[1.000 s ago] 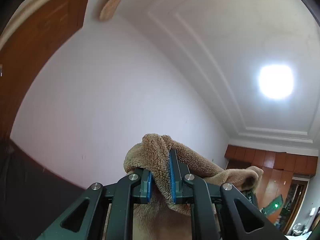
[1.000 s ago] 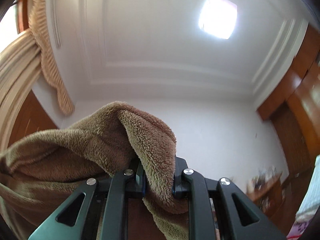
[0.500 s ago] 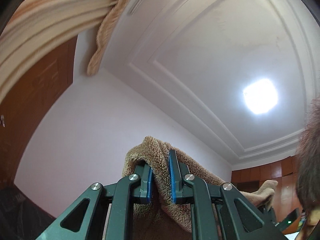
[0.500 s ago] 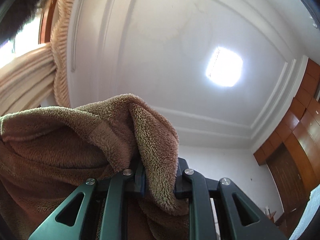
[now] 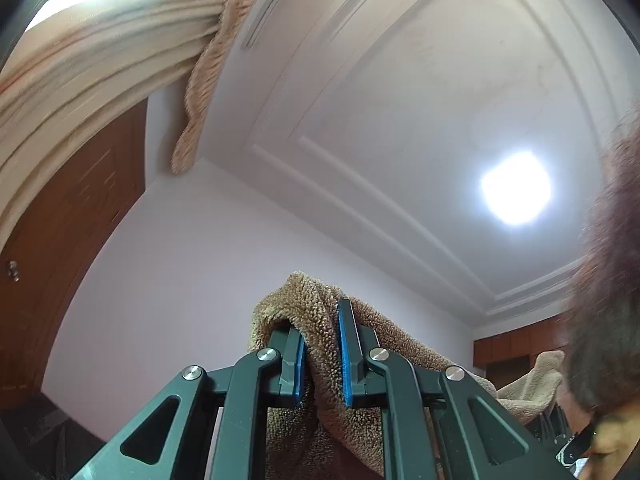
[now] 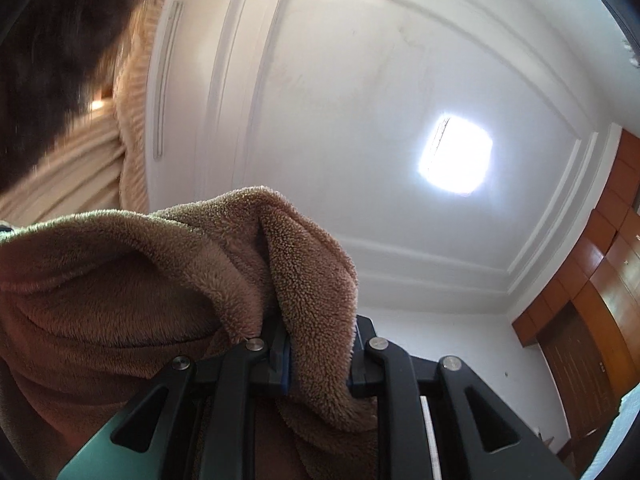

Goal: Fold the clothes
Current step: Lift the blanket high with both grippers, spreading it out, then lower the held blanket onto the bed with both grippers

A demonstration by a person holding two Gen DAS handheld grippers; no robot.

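**Both grippers raise the fleece toward the ceiling**

The left gripper (image 5: 320,354) has its jaws pinching a fold of the brown fleece garment (image 5: 316,320). The right gripper (image 6: 318,356) likewise clamps a thick bunch of the same garment, which drapes off to the left. Behind them are the ceiling light (image 6: 456,154) and a curtain (image 5: 80,76).

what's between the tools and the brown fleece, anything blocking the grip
Nothing visible. The left tool and the right tool are each shut directly on a fold of the brown fleece garment, pile bulging over the fingers. Where it must be laid is out of view.
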